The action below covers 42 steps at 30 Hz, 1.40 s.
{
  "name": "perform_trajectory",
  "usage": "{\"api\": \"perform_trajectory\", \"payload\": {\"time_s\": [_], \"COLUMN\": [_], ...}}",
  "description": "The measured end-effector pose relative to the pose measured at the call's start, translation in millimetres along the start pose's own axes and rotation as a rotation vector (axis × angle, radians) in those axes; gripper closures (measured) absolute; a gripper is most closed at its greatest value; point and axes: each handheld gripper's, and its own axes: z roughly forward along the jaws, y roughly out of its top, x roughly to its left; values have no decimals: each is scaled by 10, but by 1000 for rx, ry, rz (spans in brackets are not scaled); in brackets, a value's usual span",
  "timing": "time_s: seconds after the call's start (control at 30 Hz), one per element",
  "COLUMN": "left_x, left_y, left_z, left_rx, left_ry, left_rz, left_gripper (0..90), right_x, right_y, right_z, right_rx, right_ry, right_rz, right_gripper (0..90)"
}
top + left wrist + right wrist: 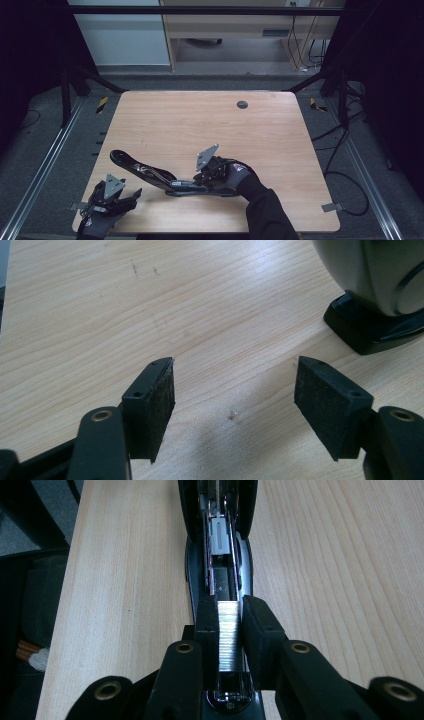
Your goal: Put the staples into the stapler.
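Item: long black stapler with its top arm swung open [142,172], lying near the front edge of the pale wooden table [200,120], magazine channel exposed.

Item: silvery strip of metal staples [229,635], clamped between the pads of the right gripper [229,630] and held over the rear of the open channel, in line with it; the grey pusher block [220,537] sits farther up the track.

Item: left gripper [235,390], jaws spread wide with nothing between them, resting low over bare wood just beside the stapler's black base [370,330].

Risks — the strip may tilt and jam on the channel walls if lowered askew; too hard a squeeze could snap it; the unheld stapler may slide under pressure.

Markings — no brand, label or writing can be read.
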Motion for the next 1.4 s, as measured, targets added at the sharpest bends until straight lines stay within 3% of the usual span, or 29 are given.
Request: {"api": "perform_trajectory", "payload": {"time_s": [0.1, 0.57, 1.4], "left_x": [0, 2, 2], "left_y": [-1, -1, -2], "left_z": [2, 5, 7], "left_rx": [0, 2, 3], "left_ry": [0, -1, -1], "left_rz": [-2, -1, -1], "left_gripper": [320, 319, 319], "right_x": [-12, -21, -43], "right_y": [3, -9, -12], "right_z": [-23, 16, 38], "right_rx": [-19, -4, 1], "right_ry": [0, 37, 35], "right_rz": [3, 2, -9], "right_gripper": [782, 782, 780]}}
